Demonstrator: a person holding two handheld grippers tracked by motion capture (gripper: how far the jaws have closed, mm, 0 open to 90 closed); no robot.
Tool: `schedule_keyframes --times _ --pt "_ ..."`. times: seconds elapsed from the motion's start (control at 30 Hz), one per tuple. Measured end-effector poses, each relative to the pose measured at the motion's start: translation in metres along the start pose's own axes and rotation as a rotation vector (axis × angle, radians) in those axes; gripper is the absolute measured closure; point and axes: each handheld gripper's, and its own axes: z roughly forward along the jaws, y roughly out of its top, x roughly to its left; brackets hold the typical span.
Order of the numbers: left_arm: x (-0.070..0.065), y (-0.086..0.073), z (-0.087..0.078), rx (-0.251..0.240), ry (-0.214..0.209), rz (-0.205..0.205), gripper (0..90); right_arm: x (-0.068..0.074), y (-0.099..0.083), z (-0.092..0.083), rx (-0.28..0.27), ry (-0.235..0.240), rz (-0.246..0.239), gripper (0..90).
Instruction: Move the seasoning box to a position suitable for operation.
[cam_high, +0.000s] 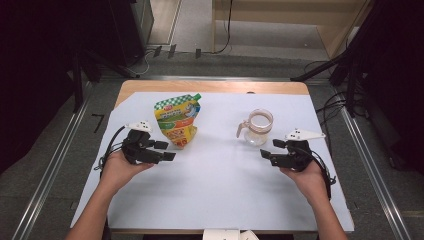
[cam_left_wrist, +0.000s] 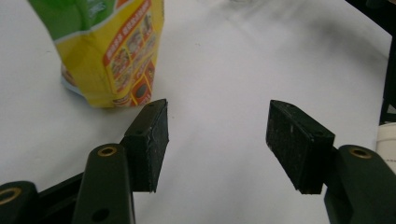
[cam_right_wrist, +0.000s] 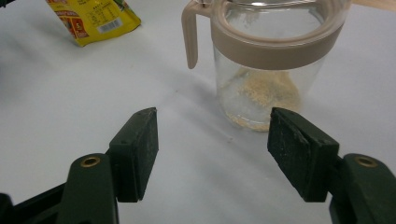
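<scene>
Fingers: two pairs apart, bare | pouch (cam_high: 177, 121): 1 | jar (cam_high: 258, 127): 1

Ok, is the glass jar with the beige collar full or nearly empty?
Nearly empty. The glass jar stands upright on the white table cover, and a low layer of pale crumbly powder covers its bottom.

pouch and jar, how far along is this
Early. The pouch stands upright, the glass jar holds a little beige powder. The left hand-held gripper is beside the pouch, the right hand-held gripper near the jar, both open and empty. Gripping either remains.
</scene>
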Motion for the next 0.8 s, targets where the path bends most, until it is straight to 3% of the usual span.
schedule_keyframes --times 0.2,0.3,0.43,0.67,0.8 --pt "-0.006 0.001 0.002 0.004 -0.012 0.027 39.8 -0.004 0.000 0.001 0.009 -0.011 0.008 33.7" --pt "-0.009 0.002 0.001 -0.027 -0.038 0.020 38.7 -0.004 0.001 0.003 0.005 -0.012 0.004 33.6" --pt "-0.012 0.004 0.000 -0.061 -0.104 0.023 37.9 -0.003 0.001 0.003 0.008 -0.014 0.003 33.1" --pt "-0.018 0.006 0.002 -0.050 -0.083 0.052 37.8 0.003 0.003 0.000 -0.007 -0.017 0.027 33.3" --pt "-0.021 0.009 0.006 -0.043 -0.074 0.067 37.8 0.000 0.005 0.003 -0.020 -0.023 0.038 31.8"
